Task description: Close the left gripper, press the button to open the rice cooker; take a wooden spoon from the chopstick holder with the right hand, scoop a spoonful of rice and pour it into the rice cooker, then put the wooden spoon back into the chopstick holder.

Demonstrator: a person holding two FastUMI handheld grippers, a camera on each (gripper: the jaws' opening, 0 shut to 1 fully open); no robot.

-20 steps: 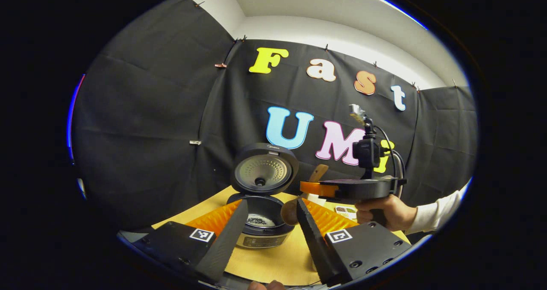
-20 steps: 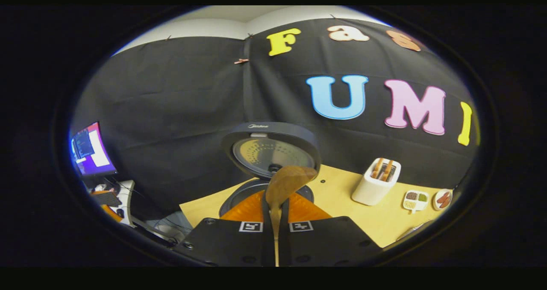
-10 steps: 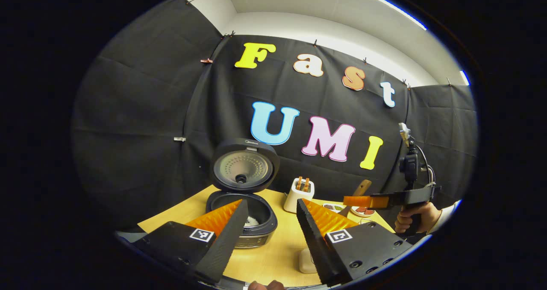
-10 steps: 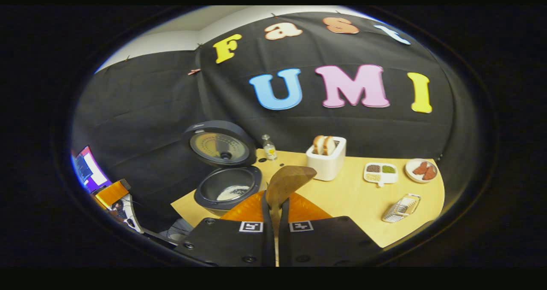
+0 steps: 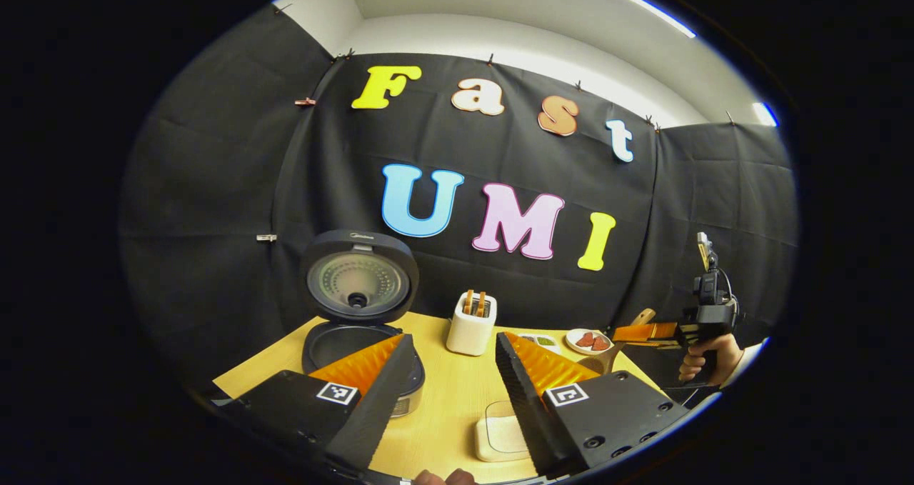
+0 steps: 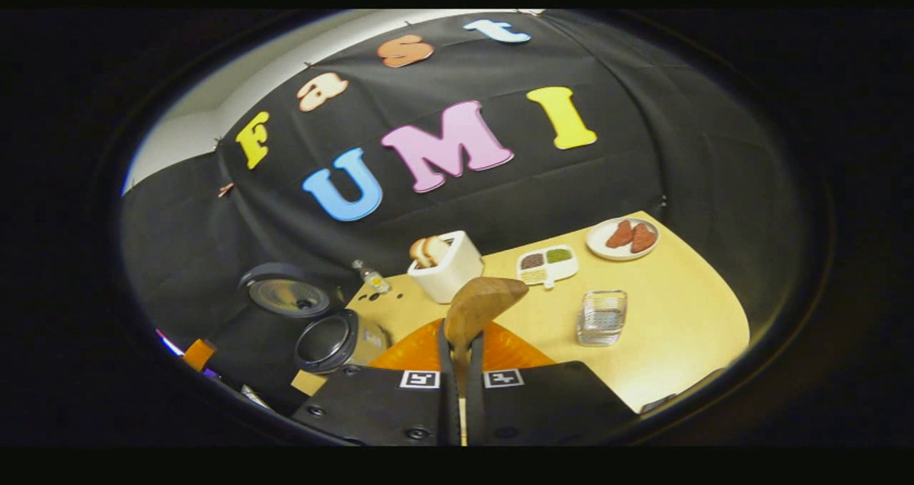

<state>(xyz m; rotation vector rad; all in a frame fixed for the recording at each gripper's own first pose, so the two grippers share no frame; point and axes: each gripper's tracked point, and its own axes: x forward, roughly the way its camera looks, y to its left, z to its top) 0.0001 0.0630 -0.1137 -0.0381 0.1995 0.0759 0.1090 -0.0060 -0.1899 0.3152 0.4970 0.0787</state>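
Observation:
The dark rice cooker (image 5: 335, 342) stands open at the table's left, its lid (image 5: 359, 285) upright. My left gripper (image 5: 453, 338) hangs open and holds nothing above the table's front, right of the cooker. In the right gripper view my right gripper (image 6: 460, 335) is shut on the wooden spoon (image 6: 480, 301), whose bowl points ahead over the table's middle. The cooker (image 6: 327, 338) lies low on the left there. A wire mesh holder (image 6: 602, 317) stands on the table to the right of the spoon. In the left gripper view the right gripper (image 5: 646, 331) is at far right, a hand (image 5: 703, 360) holding it.
A white toaster (image 6: 446, 263) with slices, a small bottle (image 6: 371, 278), a divided dish (image 6: 546, 263) and a plate of reddish pieces (image 6: 621, 236) line the back of the wooden table (image 6: 678, 313). A pale square container (image 5: 500, 431) sits near the front edge.
The right gripper has carried the spoon away from above the cooker, off to the right side of the table. The left gripper stays open and has turned rightward.

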